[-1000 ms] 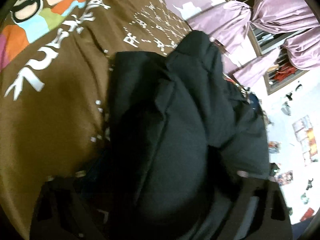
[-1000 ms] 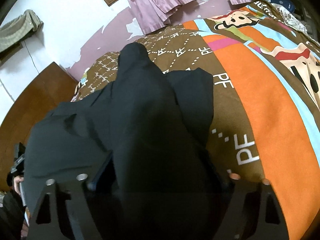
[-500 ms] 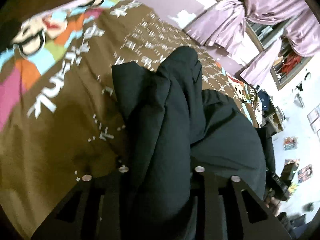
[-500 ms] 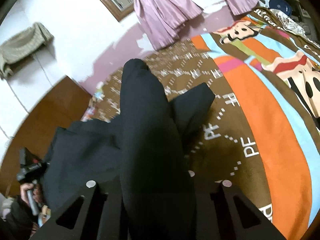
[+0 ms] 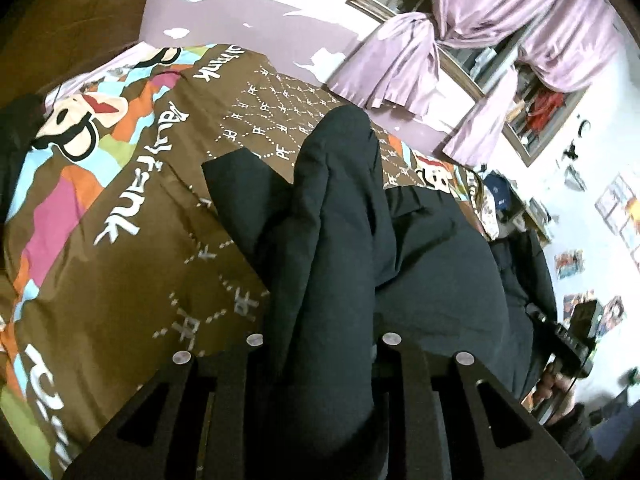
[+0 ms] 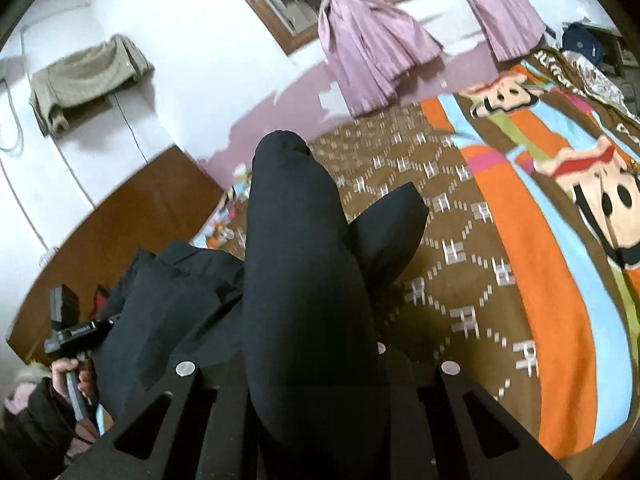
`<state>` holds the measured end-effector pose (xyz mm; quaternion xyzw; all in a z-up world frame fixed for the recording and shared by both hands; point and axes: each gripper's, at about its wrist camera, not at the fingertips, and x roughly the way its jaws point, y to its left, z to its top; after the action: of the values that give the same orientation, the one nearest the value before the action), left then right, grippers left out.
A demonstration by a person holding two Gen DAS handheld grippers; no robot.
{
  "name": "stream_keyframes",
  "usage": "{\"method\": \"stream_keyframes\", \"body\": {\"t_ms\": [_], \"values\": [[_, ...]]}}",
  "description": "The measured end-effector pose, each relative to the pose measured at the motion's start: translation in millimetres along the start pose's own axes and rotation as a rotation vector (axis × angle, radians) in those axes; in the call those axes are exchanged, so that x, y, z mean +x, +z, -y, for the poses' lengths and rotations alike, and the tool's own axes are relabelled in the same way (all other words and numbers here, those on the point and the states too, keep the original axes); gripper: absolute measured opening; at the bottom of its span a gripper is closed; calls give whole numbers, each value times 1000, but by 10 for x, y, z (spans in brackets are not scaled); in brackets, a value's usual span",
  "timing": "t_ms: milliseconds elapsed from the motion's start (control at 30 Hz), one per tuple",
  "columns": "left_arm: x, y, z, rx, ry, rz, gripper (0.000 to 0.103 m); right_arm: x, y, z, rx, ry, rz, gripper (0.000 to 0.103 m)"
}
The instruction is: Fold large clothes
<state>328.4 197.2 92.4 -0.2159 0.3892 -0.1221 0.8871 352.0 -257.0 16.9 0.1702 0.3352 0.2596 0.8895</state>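
Note:
A large black garment hangs over the brown patterned bedspread. My left gripper is shut on a thick fold of it, and the cloth hides the fingertips. My right gripper is shut on another fold of the same garment, which rises in a long hump ahead of it. A flat corner of the garment lies on the bedspread. The right gripper shows at the right edge of the left wrist view; the left gripper shows at the left edge of the right wrist view.
Purple curtains hang at a window on the far wall. A wooden headboard stands at the bed's side. A beige garment hangs on the white wall. Clutter and a blue cap sit beyond the bed's far end.
Both grippers have lifted and tilted up with the garment in them. More wall and window show now, and the cloth has drawn into a taller, narrower hump.

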Motion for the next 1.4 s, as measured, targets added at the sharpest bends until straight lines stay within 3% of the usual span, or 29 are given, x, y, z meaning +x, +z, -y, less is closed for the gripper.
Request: {"method": "stream_keyframes", "body": {"t_ms": [100,200,300,367,433,500,700,833,967,1100,1400], "values": [[126,-189,-121,-9,29,-33,19,161,-187,128,-8,-87,-26,15],[257,-335,-310,-39,59,-28,21,182,-228,269,22,-75,-31,20],[331,-397,-564,-140,25,-24,25,203,-209,239,-14,-113,-59,29],[339,-379,-606,-165,38,-30,33,241,-200,251,-6,-133,-88,35],[331,-332,-619,-164,82,-41,40,241,-210,257,9,-169,-98,62],[312,-299,-597,-168,133,-38,45,219,-212,223,-3,-210,-94,76],[241,-337,-490,-185,290,-33,74,-14,-126,47,-84,-299,-76,99],[64,-367,-301,-124,321,62,98,-194,13,-125,-114,-298,-62,102],[-126,-404,-43,-42,347,115,99,-335,141,-343,-152,-268,-93,103],[-244,-474,254,29,355,107,100,-491,250,-682,-246,-254,-140,103],[-526,-657,833,132,299,146,100,-824,69,-1287,-296,-158,-100,103]]}}
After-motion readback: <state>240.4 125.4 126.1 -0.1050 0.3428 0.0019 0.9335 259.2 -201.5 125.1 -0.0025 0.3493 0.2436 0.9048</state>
